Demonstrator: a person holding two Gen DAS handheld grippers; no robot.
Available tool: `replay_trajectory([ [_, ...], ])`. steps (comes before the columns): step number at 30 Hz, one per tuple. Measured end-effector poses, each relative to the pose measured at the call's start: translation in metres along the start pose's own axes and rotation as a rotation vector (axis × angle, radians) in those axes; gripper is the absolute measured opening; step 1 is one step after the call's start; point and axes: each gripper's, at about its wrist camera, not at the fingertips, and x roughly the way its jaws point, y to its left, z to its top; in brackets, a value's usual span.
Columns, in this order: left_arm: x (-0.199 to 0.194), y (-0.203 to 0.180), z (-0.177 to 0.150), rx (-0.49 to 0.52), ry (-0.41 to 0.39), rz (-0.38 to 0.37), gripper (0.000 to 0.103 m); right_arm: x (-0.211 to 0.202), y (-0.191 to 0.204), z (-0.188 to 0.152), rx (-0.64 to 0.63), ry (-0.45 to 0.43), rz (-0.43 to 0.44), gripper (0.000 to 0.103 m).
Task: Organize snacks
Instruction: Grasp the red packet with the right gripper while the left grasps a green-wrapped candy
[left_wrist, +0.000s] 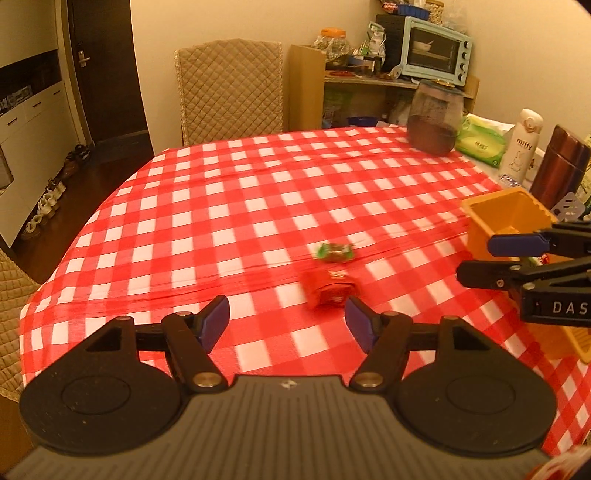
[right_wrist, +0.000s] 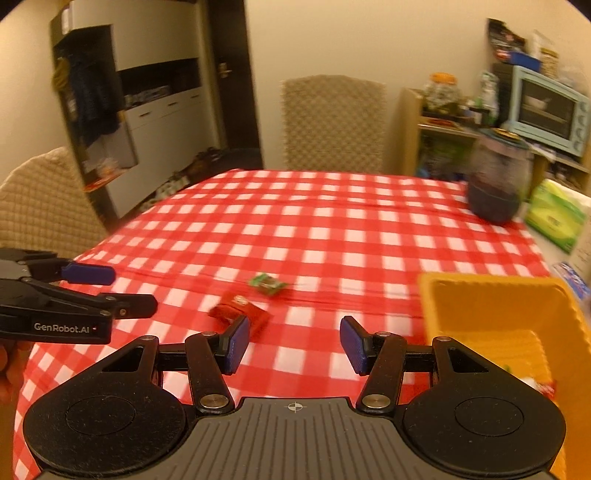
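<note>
A red snack packet (left_wrist: 328, 288) lies on the checked tablecloth, just ahead of my open, empty left gripper (left_wrist: 287, 324). A green-wrapped candy (left_wrist: 334, 252) lies a little beyond it. In the right wrist view the red packet (right_wrist: 240, 312) sits by the left finger of my open, empty right gripper (right_wrist: 293, 345), and the green candy (right_wrist: 267, 283) lies further off. The orange basket (right_wrist: 509, 306) stands at the right with some wrapped snacks inside; it also shows in the left wrist view (left_wrist: 506, 218). The right gripper (left_wrist: 476, 260) enters there from the right, in front of the basket.
A dark glass jar (left_wrist: 436, 118) stands at the table's far right, with a green tissue pack (left_wrist: 480, 142), a white bottle (left_wrist: 521, 146) and a brown flask (left_wrist: 557, 166) beside it. A quilted chair (left_wrist: 231, 88) is behind the table. The left gripper (right_wrist: 88, 291) appears at left.
</note>
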Motion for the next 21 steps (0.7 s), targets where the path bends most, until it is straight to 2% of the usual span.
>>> replay_trajectory([
  [4,0.011,0.011,0.001,0.02,0.021,0.003,0.066,0.025,0.009,0.005,-0.07,0.018,0.067,0.055],
  [6,0.019,0.016,0.001,0.017,0.034,0.0,0.067,0.039,0.009,0.006,-0.093,0.031,0.092,0.059],
  [7,0.024,0.019,0.001,0.013,0.041,0.0,0.069,0.046,0.009,0.005,-0.095,0.036,0.107,0.062],
  [12,0.037,0.028,0.003,0.015,0.048,0.002,0.081,0.08,0.011,0.006,-0.111,0.083,0.18,0.065],
  [17,0.046,0.035,0.004,0.056,0.042,0.047,0.095,0.108,0.023,0.007,-0.232,0.105,0.189,0.066],
  [21,0.054,0.046,0.001,0.043,0.059,0.066,0.096,0.127,0.027,0.009,-0.29,0.118,0.207,0.066],
])
